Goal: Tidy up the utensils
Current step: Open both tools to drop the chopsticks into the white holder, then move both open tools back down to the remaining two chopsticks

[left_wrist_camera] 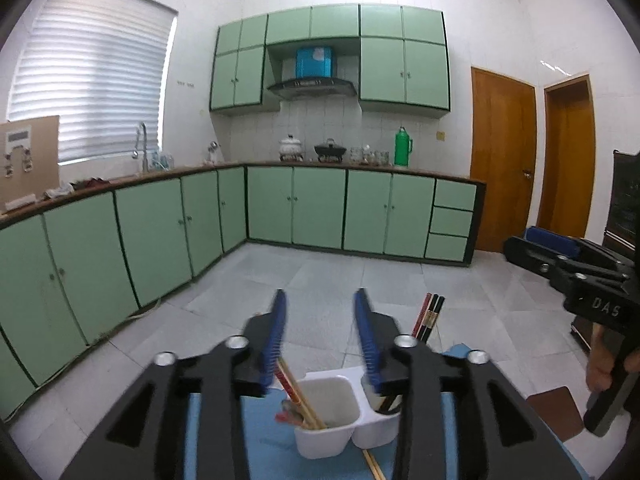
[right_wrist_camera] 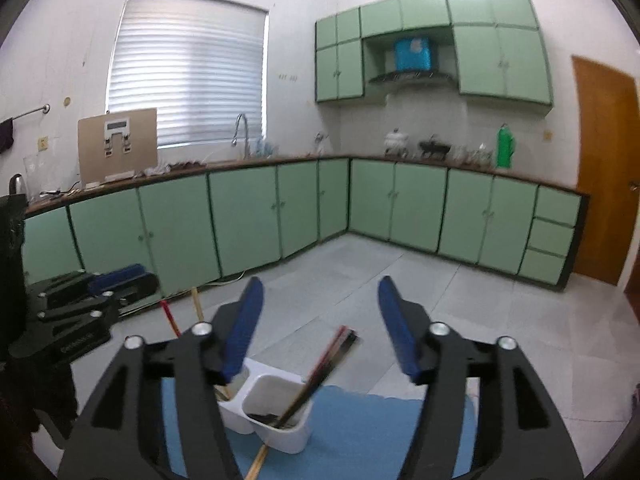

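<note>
A white two-compartment utensil holder [left_wrist_camera: 340,436] stands on a blue mat [left_wrist_camera: 264,440]. In the left wrist view its near compartment holds red and wooden chopsticks [left_wrist_camera: 298,394]; dark chopsticks [left_wrist_camera: 430,316] lean out of the other compartment. My left gripper [left_wrist_camera: 320,300] is open and empty, above and behind the holder. The right wrist view shows the holder [right_wrist_camera: 280,432] with dark chopsticks [right_wrist_camera: 320,372] in the near compartment and red and wooden ones [right_wrist_camera: 184,312] in the far one. My right gripper [right_wrist_camera: 320,292] is open and empty above it. A loose wooden chopstick [right_wrist_camera: 256,464] lies on the mat.
The mat [right_wrist_camera: 360,432] covers a surface whose brown corner [left_wrist_camera: 556,412] shows at right. The right gripper's body [left_wrist_camera: 576,276] shows at the right of the left view; the left gripper's body [right_wrist_camera: 80,300] at the left of the right view. Green cabinets [left_wrist_camera: 312,208] line the kitchen.
</note>
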`<state>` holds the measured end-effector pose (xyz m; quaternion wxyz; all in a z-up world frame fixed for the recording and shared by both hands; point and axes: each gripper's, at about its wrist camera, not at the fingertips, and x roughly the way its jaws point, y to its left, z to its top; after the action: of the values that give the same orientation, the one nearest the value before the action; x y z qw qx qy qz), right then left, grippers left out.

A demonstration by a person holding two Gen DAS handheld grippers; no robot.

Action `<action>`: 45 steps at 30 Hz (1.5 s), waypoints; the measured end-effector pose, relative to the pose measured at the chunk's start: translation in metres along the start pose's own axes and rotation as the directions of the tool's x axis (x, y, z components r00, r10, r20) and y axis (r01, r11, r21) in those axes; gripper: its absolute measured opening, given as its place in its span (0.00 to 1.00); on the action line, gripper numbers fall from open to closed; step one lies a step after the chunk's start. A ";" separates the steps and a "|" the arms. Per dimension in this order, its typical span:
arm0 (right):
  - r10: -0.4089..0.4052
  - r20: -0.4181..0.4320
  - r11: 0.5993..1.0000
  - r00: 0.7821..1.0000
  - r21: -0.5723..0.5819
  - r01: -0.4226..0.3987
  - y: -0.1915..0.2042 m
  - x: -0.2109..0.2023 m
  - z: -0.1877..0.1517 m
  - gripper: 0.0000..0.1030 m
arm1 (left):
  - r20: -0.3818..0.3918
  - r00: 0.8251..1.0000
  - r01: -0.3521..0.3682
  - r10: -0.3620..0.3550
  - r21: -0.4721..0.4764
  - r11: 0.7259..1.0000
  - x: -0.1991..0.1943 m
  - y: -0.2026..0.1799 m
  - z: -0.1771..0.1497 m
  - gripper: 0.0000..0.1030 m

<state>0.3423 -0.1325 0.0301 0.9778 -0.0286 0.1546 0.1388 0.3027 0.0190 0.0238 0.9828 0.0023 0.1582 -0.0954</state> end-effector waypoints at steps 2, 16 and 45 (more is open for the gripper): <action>-0.021 0.024 1.000 0.999 -0.002 0.022 -0.004 -0.018 -0.006 0.72 | 0.021 1.000 -0.019 0.019 0.022 1.000 -0.019 -0.004 -0.005 0.46; -0.054 -0.088 0.997 0.995 0.043 0.058 0.011 -0.089 -0.120 0.93 | -0.197 0.980 -0.035 0.032 -0.010 0.999 -0.073 -0.021 -0.131 0.61; 0.076 -0.509 0.993 0.857 0.113 -0.020 0.084 -0.072 -0.278 0.77 | -0.547 0.835 -0.103 0.070 -0.030 0.994 -0.049 -0.002 -0.255 0.67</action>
<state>0.1712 -0.0985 -0.2124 0.8978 -0.0099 0.4167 0.1423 0.1779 0.0348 -0.2033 0.9002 0.0077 0.4333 -0.0415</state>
